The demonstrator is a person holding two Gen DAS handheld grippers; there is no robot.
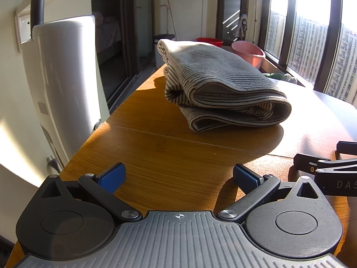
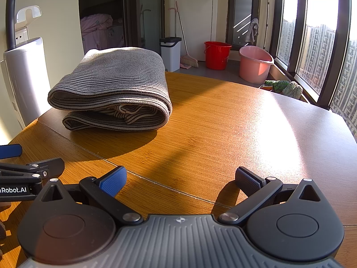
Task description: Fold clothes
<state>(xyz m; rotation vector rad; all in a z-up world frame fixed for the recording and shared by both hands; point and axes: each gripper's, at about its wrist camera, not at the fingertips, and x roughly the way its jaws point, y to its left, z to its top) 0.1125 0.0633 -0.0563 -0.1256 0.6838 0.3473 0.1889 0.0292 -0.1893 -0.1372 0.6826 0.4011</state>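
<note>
Your table [image 2: 223, 120] fills most of both views: a wooden top with a thin seam running across it, lit by low sun that leaves a bright patch on its right part and long shadows across the middle. Beside its left edge stands a tall white appliance [image 1: 67, 84], with a dark hose rising from its top.

On the table lies the striped garment [image 1: 218, 87], already folded into a thick bundle of several layers. It sits toward the left far part of the top, with the rounded fold facing right in the right wrist view [image 2: 111, 89] and the open layered edges facing you. It casts a broad shadow on the wood in front of it. Neither claw touches it; both sit well short of it, near your edge of the table.

Past the table on the floor you have a pink basin [image 2: 255, 63], a red bucket [image 2: 216, 54] to its left, and a white bin [image 2: 170, 52] with a broom leaning just beside it.

Your left claw [image 1: 178, 177] is released, its blue pads spread wide with bare wood between them. Your right claw [image 2: 180, 178] is likewise released and grasps nothing. The two sit side by side: the right claw shows at the right edge of the left wrist view, and the left one at the left edge of the right wrist view.
</note>
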